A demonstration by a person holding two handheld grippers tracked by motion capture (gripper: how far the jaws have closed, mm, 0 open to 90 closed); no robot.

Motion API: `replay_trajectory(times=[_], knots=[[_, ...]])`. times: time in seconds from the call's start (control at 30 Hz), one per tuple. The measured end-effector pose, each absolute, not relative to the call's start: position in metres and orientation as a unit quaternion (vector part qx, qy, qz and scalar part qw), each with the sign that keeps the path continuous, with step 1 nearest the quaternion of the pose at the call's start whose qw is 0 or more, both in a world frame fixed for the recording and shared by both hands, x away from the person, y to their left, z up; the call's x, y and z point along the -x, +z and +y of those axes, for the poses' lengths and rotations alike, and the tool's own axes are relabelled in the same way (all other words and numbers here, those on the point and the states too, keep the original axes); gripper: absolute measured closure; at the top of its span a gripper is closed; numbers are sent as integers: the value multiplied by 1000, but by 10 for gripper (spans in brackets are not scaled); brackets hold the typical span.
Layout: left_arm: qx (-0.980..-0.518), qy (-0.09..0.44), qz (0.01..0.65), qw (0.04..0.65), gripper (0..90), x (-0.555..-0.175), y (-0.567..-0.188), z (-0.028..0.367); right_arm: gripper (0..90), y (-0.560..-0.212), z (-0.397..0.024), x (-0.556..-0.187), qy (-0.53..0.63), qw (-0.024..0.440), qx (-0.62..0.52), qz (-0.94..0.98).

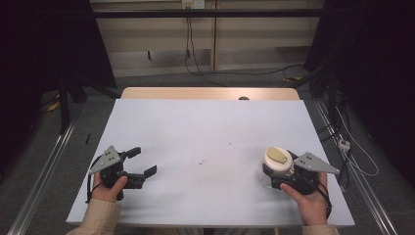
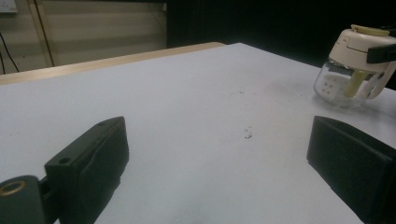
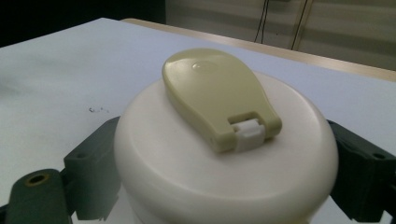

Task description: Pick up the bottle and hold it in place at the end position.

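My right gripper [image 1: 274, 177] is close to me, near the front edge of the table [image 1: 205, 122] on the right side. Its two black jaws sit one on each side of a small jar [image 1: 277, 165]. From the high view and the right gripper view I cannot tell for sure if the pads press the jar or just stand beside it. The jaws are spread wide, about as wide as the jar.

The jar stands upright on the table. It has a fat cream lid [image 3: 224, 154] and a see-through bottom part [image 2: 334, 86]. On top of the lid lies a flat flip cap [image 3: 217, 95] in a yellow-green colour, with a little white hinge [image 3: 247, 130] at one end. In the left gripper view a yellow-green stick [image 2: 355, 83] shows inside the clear part.

My left gripper [image 1: 142, 163] is also close to me, on the left side of the table, well apart from the jar. Its jaws are spread wide with nothing between them, and they point toward the middle of the table.

Between my two grippers the table top is white and bare, but for a few tiny dark specks [image 1: 201, 161] near the middle. Nothing stands between the left gripper and the jar.

Farther away, the wooden edge [image 1: 210, 93] of the table peeks out past the white sheet. Behind that there is a grey floor with black cables [image 1: 193, 58] running across it and a pale wall [image 1: 205, 34].
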State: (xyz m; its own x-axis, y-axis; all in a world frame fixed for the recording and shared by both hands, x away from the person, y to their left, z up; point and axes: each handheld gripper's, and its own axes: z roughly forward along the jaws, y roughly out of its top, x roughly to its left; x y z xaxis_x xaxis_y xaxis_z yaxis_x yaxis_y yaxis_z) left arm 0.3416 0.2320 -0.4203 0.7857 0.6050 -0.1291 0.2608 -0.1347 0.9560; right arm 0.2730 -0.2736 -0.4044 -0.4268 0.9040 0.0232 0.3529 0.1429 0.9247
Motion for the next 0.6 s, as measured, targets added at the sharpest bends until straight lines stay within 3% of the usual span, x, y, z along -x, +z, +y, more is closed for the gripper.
replay_trajectory(times=[0.6], knots=[[-738,144,293,591,52,-342,-421,231,113,-391,-227,-313,478,271,-427,718]])
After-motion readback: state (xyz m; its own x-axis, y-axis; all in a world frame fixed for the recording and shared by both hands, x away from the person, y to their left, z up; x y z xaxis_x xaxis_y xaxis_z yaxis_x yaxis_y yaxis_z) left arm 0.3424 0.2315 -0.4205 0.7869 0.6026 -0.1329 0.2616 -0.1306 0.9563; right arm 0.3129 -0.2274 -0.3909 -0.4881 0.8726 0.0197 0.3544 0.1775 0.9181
